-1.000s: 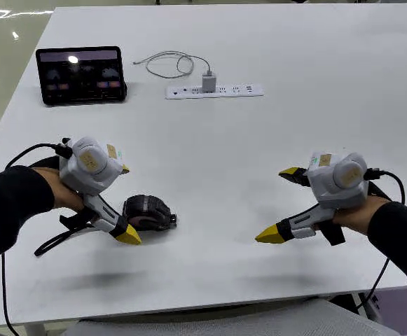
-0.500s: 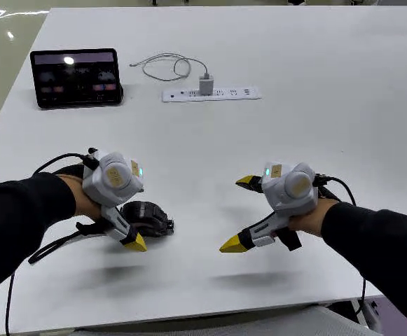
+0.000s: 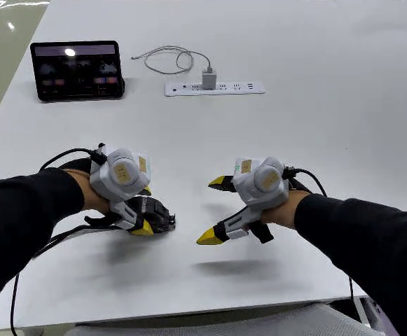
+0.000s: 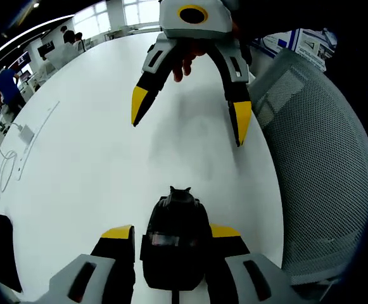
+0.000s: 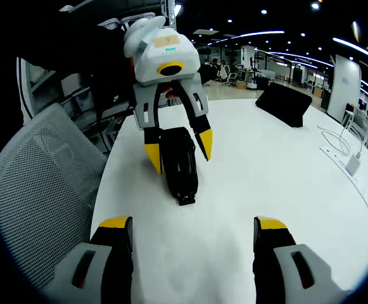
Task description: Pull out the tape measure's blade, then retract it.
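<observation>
So, the black tape measure [image 3: 155,213] is found lying on the white worktop [image 3: 294,105], right between the jaws of the left tongs [image 3: 147,210]. In the left gripper view, the case [image 4: 174,244] is flanked by a yellow-tipped jaw on each side, both very close to it. Whether it's actually being squeezed can't be told, tbh. The blade's hook [image 4: 180,190] is seen tucked at the mouth of the case, on the side facing away from the left tongs and toward the right tongs [image 4: 190,114].

The right tongs [image 3: 215,210] are held wide, with nothing between the jaws, a bit above the worktop and just beside the tape measure, pointed at it. From the right gripper view, the tape measure [image 5: 178,164] is seen ahead of the spread jaws of the right tongs [image 5: 193,223], with the left tongs [image 5: 178,151] straddling it from the far side.

Well beyond both tongs, a tablet [image 3: 77,70] is propped up with its screen lit. Farther across from it, a white power strip [image 3: 214,89] is laid flat with a charger [image 3: 209,77] plugged in and a looped cable [image 3: 168,61] behind it. A grey mesh chair [image 4: 317,177] is caught off the near edge of the worktop.
</observation>
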A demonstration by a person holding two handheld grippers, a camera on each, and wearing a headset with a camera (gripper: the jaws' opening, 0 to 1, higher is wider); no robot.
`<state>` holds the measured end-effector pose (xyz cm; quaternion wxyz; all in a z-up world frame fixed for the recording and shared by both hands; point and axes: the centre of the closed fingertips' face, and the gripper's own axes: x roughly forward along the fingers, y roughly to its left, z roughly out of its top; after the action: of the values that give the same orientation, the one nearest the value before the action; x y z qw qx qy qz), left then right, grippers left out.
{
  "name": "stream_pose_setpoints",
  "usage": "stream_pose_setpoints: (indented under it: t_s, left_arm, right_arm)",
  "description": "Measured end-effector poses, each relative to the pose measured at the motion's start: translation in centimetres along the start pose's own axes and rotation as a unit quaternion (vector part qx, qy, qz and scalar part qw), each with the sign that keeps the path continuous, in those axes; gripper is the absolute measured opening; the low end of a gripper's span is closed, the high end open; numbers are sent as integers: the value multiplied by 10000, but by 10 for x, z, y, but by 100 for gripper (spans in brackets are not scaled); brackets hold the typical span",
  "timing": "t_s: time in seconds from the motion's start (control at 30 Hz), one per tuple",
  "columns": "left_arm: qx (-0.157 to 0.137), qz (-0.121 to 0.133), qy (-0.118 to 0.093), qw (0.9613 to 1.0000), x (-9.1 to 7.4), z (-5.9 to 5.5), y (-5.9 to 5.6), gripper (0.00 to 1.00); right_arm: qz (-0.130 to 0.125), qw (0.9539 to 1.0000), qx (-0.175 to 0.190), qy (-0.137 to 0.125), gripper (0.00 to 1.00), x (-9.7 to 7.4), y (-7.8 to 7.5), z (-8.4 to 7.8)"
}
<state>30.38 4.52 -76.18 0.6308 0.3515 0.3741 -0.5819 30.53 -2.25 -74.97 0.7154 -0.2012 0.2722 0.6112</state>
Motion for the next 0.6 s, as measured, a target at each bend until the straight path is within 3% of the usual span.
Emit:
stream_pose_setpoints:
  t_s: [0.07, 0.1, 0.23, 0.3, 0.6]
  left_arm:
    - [5, 136, -36, 9999, 1, -1, 4, 36]
    - [-123, 114, -43, 9999, 1, -1, 5, 36]
    - [-144, 121, -17, 9998, 1, -1, 4, 36]
    - [-158, 116, -25, 9998, 1, -1, 4, 36]
    - [-223, 48, -105, 9997, 2, -1, 4, 36]
  right_arm:
    - [39, 10000, -58, 53, 69, 7, 1, 2]
    - [71, 9999, -73, 38, 67, 11, 2, 6]
    - [168, 9995, -233, 101, 61, 22, 8, 12]
    - [178, 9991, -286, 273, 56, 29, 7, 8]
    - [245, 9981, -377, 424, 44, 48, 6, 9]
